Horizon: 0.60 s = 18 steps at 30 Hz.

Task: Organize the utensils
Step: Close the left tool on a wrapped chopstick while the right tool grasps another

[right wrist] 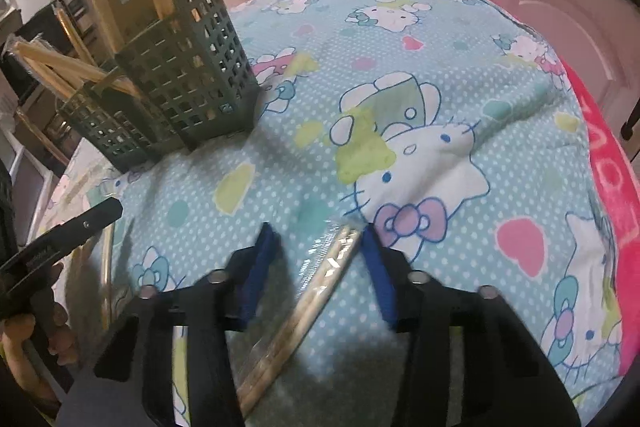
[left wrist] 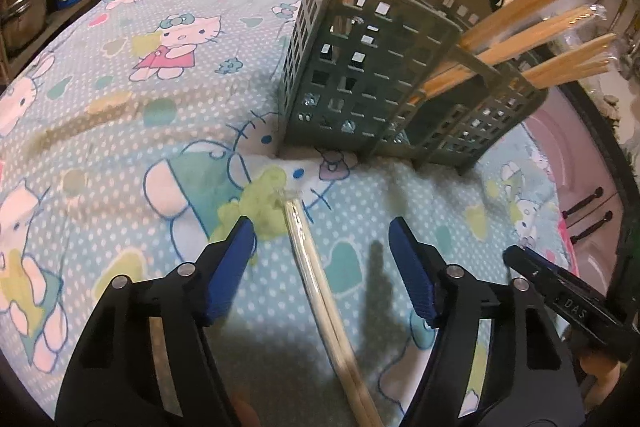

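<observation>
While both tongs straddle wrapped pairs of pale wooden chopsticks lying flat on the cartoon-print cloth, neither grips: left tongs (left wrist: pixel 322 259) open around one pair (left wrist: pixel 320 291), right tongs (right wrist: pixel 320 257) open around another (right wrist: pixel 316 287). Green slotted plastic caddy (left wrist: pixel 360 87) stands far, already holding chopsticks.

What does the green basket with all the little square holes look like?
The green basket looks like dull green plastic, with walls full of small square holes. It has stepped compartments side by side and a taller rounded back with a hanging hole. It stands upright on the cartoon-cat cloth, beyond both grippers, and neither touches it. Wooden chopsticks, some in clear wrappers, stick out of its compartments and lean outwards.
</observation>
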### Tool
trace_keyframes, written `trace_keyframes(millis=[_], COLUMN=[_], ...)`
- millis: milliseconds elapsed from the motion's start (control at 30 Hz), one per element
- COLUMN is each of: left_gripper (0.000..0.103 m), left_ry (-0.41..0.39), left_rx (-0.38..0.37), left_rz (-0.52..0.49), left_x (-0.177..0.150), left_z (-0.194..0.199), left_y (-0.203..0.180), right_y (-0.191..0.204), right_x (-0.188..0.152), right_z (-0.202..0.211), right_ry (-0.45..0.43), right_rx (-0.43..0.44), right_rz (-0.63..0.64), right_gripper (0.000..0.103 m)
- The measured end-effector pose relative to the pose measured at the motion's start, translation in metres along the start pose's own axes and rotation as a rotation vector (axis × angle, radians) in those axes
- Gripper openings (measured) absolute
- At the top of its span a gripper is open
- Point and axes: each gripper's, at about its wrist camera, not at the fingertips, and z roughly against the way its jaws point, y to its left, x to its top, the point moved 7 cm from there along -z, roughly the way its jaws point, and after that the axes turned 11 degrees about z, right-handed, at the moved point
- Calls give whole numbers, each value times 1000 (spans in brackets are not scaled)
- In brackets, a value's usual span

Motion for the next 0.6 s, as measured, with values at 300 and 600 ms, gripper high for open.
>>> trace_keyframes(millis=[300, 600], left_gripper=[37, 2], left_ry=[-14, -34], left_rx=[110, 62], left_rz=[-46, -12], left_x=[14, 24], left_z=[-13, -1], left_y=[-1, 12], right_y=[-7, 10], right_x=[6, 17], right_z=[-2, 22], right_ry=[-12, -93], right_rx=[39, 126], right_rz=[-25, 0], right_gripper=[10, 7])
